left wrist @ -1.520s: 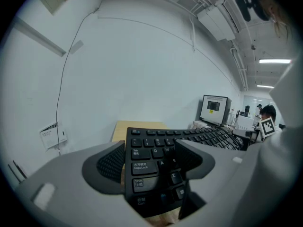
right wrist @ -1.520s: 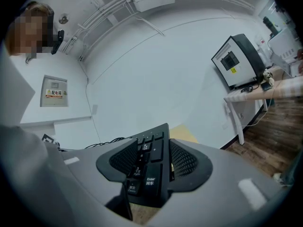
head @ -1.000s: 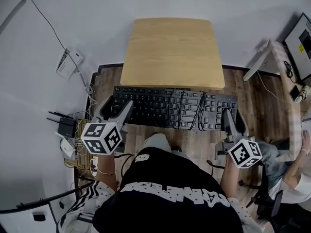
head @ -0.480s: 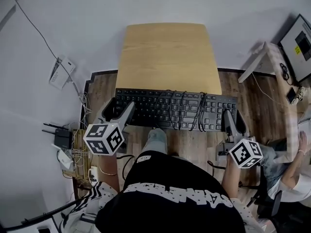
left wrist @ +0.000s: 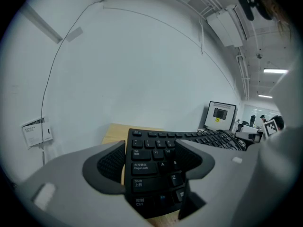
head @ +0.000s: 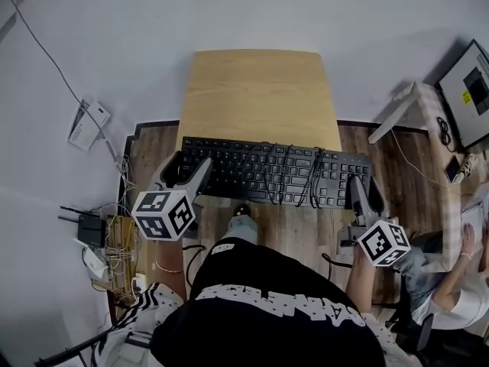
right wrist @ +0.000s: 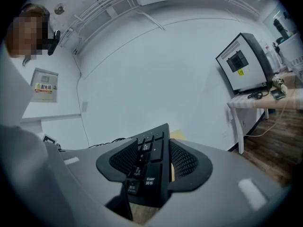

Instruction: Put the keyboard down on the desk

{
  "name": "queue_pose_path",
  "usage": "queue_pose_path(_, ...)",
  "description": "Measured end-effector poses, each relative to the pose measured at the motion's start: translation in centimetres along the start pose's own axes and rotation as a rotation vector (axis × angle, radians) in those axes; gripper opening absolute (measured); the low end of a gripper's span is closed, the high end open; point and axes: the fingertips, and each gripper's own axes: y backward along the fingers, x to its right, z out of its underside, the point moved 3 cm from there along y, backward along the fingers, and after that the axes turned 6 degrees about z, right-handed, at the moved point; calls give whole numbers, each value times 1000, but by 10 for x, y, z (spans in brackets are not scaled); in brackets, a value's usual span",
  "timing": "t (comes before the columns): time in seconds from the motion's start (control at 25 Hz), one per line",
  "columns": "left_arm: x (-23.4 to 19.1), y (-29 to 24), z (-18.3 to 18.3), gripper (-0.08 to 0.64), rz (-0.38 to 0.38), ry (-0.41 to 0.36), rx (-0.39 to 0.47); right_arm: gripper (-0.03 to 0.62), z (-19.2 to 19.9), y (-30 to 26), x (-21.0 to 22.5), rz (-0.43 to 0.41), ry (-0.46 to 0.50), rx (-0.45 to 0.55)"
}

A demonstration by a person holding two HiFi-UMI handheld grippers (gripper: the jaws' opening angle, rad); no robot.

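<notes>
Black flat keyboard (head: pixel 271 173) | L claw (left wrist: pixel 149 161), R claw (right wrist: pixel 149 168) clamp ends | wood desk (head: pixel 260 90) beyond

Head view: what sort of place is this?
Probably an office or lab workspace: a small wooden desk against a white wall, a monitor on a side table, a router and tangled cables on the wood floor, plus the black keyboard.

"How many keyboards?"

"One keyboard (head: pixel 267 173). It sits between the tongs."

"How many tongs?"

"Two. The left tongs (head: pixel 188 168) and the right tongs (head: pixel 357 189). Each has one cube with squares, so two cubes: the left cube (head: pixel 162 213) and the right cube (head: pixel 384 242)."

"Any desks?"

"One wooden desk (head: pixel 258 90), just past the tongs. And one screen (head: pixel 475 90), far right of the right tongs."
</notes>
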Motion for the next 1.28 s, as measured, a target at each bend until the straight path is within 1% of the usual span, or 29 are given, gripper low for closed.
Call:
queue_pose_path(0.16,0,7,1,308,-46,39,-60,213,-1,-3,-1,5,-16,-91)
queue_pose_path(0.24,0,9,1,302,-61,46,-64,213,-3,-6,-2,-2,-14,-105)
queue_pose_path(0.52,0,6,1,302,-48,34,-54,213,-2,-5,-1,0,-13,-75)
queue_pose_path(0.76,-2,-4,-2,301,-26,17,-71,213,3,-2,2,30,-33,-70)
queue_pose_path(1.28,0,-1,-6,301,-24,-8,-31,213,6,-1,4,5,-38,-29)
